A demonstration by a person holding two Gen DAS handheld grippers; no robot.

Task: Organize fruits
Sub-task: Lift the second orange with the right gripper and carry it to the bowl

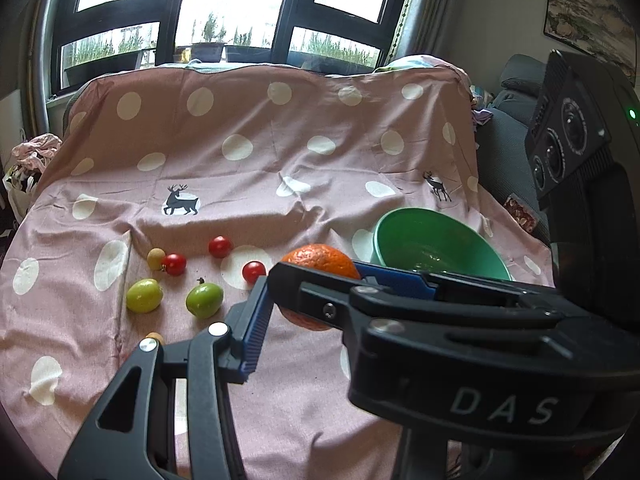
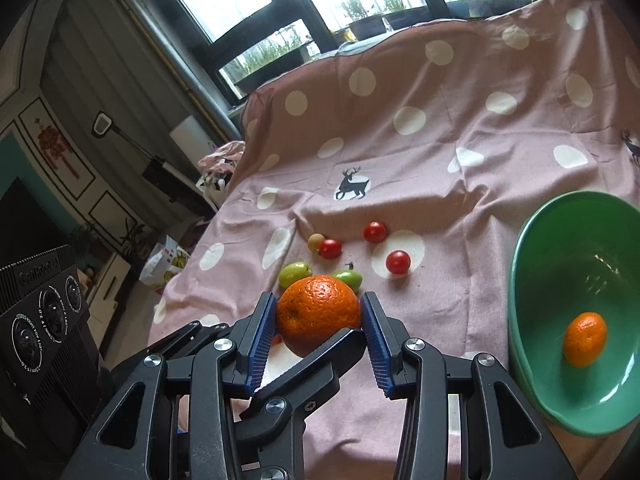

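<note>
While my right claw (image 2: 320, 316) is clamped on the big orange (image 2: 318, 312), its blue ribbed pads (image 2: 260, 338) press the fruit from both sides and hold it just above the pink spotted cloth (image 2: 440, 152), to the left of the green bowl (image 2: 532, 380). From my left wrist the same orange (image 1: 320, 260) shows partly behind the black frame of that right claw, with the bowl (image 1: 400, 236) just beyond it on the right. Of my left claw (image 1: 256, 320) I can see only one blue pad (image 1: 256, 328), the other finger being hidden behind the right tool, so I cannot tell whether it stands apart or together; nothing shows against that pad.

Inside the bowl lies a smaller orange (image 2: 585, 339) (a mandarin, by the look of it), resting low on the slope of the bowl's inner wall.

To the left of the bowl, beyond the held orange, the loose fruit sits on the cloth: three cherry tomatoes (image 2: 398, 262), two green plums (image 2: 294, 274) close in front of them, and a small tan fruit (image 2: 315, 241) touching the leftmost tomato. A deer print (image 2: 352, 186) marks the cloth farther back from the bowl
</note>
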